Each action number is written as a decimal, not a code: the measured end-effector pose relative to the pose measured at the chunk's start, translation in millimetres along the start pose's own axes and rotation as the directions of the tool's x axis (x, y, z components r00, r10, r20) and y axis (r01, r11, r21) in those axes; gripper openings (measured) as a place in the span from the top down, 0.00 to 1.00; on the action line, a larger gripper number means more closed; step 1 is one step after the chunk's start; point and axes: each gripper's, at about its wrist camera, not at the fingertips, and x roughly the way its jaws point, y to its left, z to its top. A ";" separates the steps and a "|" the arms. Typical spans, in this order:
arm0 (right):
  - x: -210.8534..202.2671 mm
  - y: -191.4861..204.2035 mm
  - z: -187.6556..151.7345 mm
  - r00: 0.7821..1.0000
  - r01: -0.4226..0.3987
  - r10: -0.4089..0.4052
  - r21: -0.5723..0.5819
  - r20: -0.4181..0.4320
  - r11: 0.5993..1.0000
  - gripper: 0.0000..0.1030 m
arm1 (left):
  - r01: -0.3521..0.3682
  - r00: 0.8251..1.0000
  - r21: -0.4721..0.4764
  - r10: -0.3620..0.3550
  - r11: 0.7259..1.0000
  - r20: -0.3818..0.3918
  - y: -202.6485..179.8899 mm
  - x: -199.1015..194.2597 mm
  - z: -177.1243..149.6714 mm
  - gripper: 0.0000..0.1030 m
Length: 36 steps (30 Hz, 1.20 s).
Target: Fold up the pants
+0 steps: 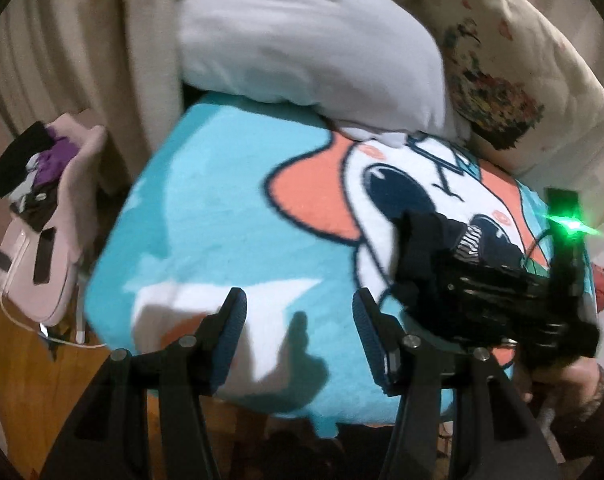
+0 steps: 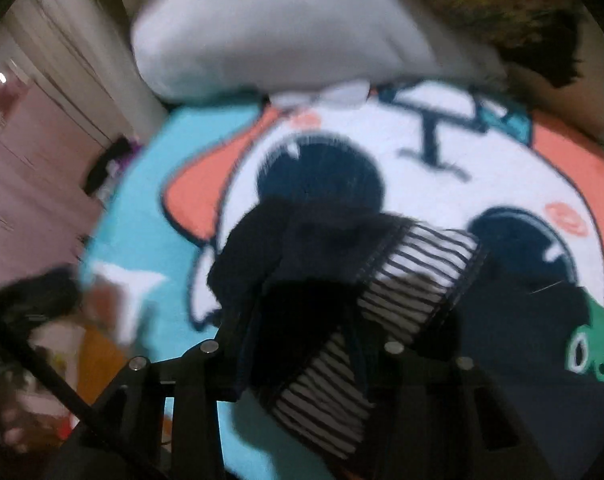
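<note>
Dark pants with a black-and-white striped waistband hang bunched from my right gripper, which is shut on them above the cartoon blanket. The fingertips are hidden by the cloth. In the left wrist view the right gripper holds the dark pants above the blanket's right side. My left gripper is open and empty, over the blanket's near edge.
A white pillow and a patterned pillow lie at the head of the bed. A pink chair with clothes stands left of the bed on a wooden floor. Curtains hang behind.
</note>
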 end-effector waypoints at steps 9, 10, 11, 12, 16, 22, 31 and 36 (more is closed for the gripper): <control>-54.6 -3.5 -8.5 0.984 0.081 -0.091 0.072 0.151 0.994 0.53 | -0.023 1.000 0.053 0.023 0.998 0.010 8.4 -2.5 4.3 0.47; -71.0 -5.3 -15.4 0.972 0.125 -0.139 0.082 0.192 0.989 0.48 | -0.017 1.000 0.072 0.016 0.997 0.011 3.5 -1.3 6.4 0.47; -84.4 -7.6 -22.9 0.957 0.170 -0.186 0.089 0.223 0.981 0.44 | -0.009 1.000 0.089 0.008 0.996 0.010 -1.6 0.2 8.1 0.47; -99.3 -11.0 -30.9 0.933 0.231 -0.250 0.101 0.258 0.968 0.31 | 0.003 1.000 0.106 -0.004 0.994 0.008 -8.1 1.9 10.0 0.47; -135.5 -43.1 -70.6 0.891 0.306 -0.356 0.207 0.282 0.929 0.08 | 0.060 0.998 0.189 -0.060 0.980 -0.009 -45.4 10.6 19.6 0.47; -167.5 -127.4 -127.6 0.931 0.197 -0.315 0.469 0.186 0.861 0.22 | 0.156 0.988 0.311 -0.145 0.938 -0.056 -125.3 19.1 36.1 0.47; -221.5 -226.9 -183.7 0.869 0.210 -0.447 0.660 0.212 0.721 0.24 | 0.386 0.922 0.455 -0.314 0.803 -0.227 -272.4 38.1 49.4 0.47; -219.4 -259.8 -194.9 0.872 0.195 -0.446 0.692 0.202 0.695 0.24 | 0.490 0.869 0.523 -0.344 0.697 -0.356 -376.6 67.4 43.7 0.47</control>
